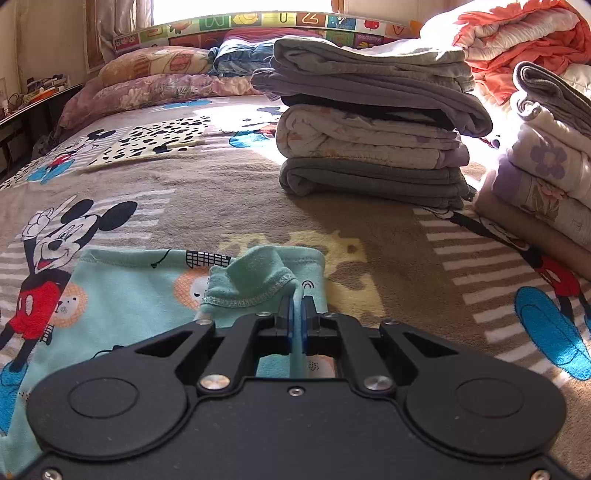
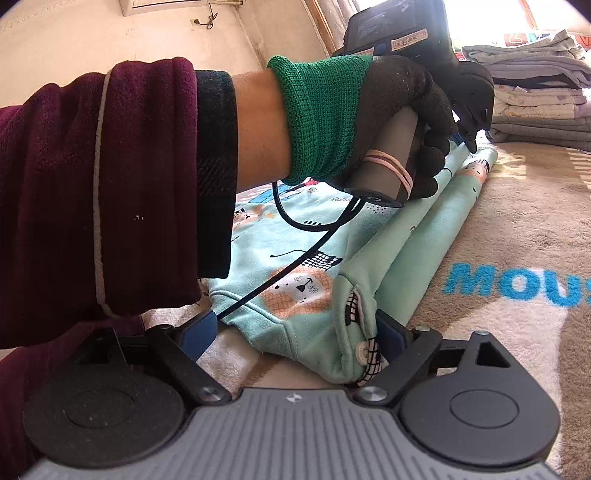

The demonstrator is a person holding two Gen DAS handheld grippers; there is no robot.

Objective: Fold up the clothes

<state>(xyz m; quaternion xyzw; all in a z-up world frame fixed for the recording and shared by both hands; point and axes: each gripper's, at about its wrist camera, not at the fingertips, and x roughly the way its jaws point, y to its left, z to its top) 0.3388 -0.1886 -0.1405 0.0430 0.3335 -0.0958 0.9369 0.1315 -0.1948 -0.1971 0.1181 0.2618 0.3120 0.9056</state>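
The mint printed garment (image 1: 140, 295) lies on the bed (image 1: 388, 240). Left tongs (image 1: 295, 314) pinch its hem. Only the right wrist view shows right tongs (image 2: 295, 332) spread around its folded corner, beneath a gloved hand (image 2: 399, 122).

I'm working in a home bedroom, on a bed spread with a cartoon-mouse blanket (image 1: 229, 192), pillows (image 1: 147, 79) at 11 o'clock, 2 stacks of folded laundry (image 1: 373, 122) at 1 o'clock and a curtained window (image 1: 122, 18) behind.
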